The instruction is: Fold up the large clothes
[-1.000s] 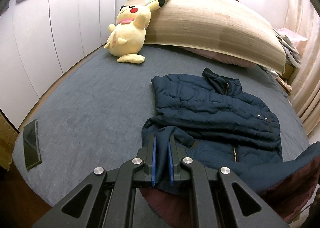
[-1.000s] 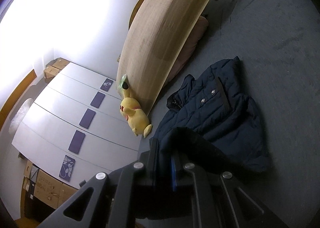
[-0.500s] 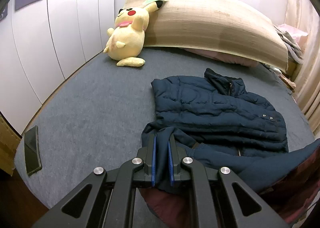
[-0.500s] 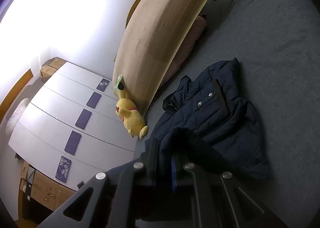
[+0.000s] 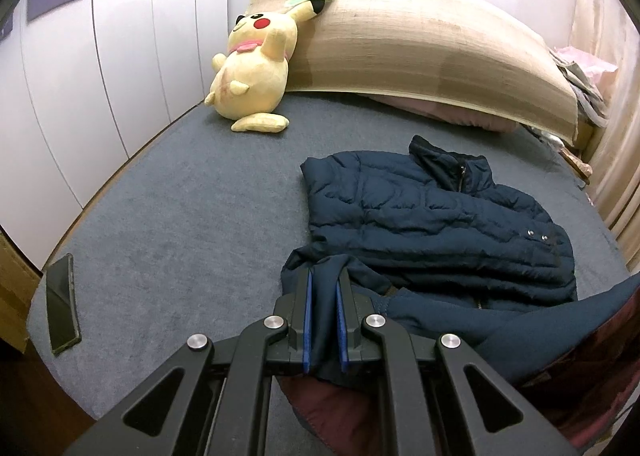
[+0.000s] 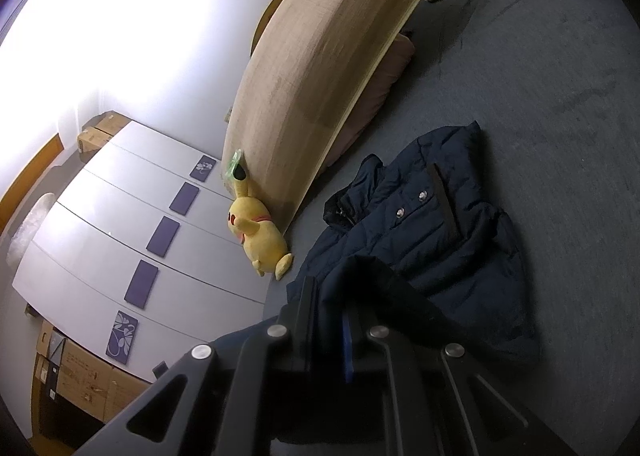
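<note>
A navy puffer jacket lies on the grey bed, collar toward the headboard. My left gripper is shut on the jacket's bottom hem at its near left corner and holds it raised, showing the maroon lining. In the right wrist view the jacket lies spread on the bed. My right gripper is shut on a dark fold of the hem lifted above the bed.
A yellow plush toy leans on a rolled beige mat at the headboard. A black phone lies at the bed's near left edge. White wardrobe doors stand to the left. Curtains hang at the right.
Both grippers have carried the held hem a little forward toward the collar. The plush toy and mat look nearer. Both grips are unchanged.
</note>
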Demonstrator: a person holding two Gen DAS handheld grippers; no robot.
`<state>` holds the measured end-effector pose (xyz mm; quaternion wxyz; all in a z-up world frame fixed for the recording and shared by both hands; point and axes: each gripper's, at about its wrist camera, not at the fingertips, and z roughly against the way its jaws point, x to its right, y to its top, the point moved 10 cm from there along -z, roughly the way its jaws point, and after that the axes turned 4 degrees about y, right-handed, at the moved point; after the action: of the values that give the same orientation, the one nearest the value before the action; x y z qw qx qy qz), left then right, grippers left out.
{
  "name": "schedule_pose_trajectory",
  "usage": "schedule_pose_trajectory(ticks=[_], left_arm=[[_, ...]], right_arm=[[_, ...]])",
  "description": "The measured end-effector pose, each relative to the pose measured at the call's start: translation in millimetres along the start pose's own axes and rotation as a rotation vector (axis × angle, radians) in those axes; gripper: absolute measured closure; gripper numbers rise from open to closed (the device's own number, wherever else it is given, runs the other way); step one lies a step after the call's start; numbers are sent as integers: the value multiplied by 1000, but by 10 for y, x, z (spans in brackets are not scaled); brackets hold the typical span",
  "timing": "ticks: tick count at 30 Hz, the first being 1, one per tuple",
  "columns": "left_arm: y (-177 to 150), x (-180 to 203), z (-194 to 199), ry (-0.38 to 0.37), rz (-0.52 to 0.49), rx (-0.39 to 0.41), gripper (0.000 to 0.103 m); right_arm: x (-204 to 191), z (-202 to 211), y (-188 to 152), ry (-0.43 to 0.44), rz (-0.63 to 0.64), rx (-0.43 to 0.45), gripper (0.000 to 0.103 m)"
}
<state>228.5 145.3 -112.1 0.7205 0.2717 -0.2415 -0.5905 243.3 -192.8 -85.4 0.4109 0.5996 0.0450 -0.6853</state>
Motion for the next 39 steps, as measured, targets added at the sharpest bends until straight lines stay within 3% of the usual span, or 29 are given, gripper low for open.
schedule_pose_trajectory(ticks=[12,23,39], left_arm=[[210,22,29,-71,8,-12,92],[665,179,-173,-29,-14,3,92],[695,286,-546,-7,-29,-48,92]], right_arm=[[-76,-5,93,4,25,16,92],[-191,-385,564,-15,76,26,92],[-46,-637,735,-55,75,12,92]])
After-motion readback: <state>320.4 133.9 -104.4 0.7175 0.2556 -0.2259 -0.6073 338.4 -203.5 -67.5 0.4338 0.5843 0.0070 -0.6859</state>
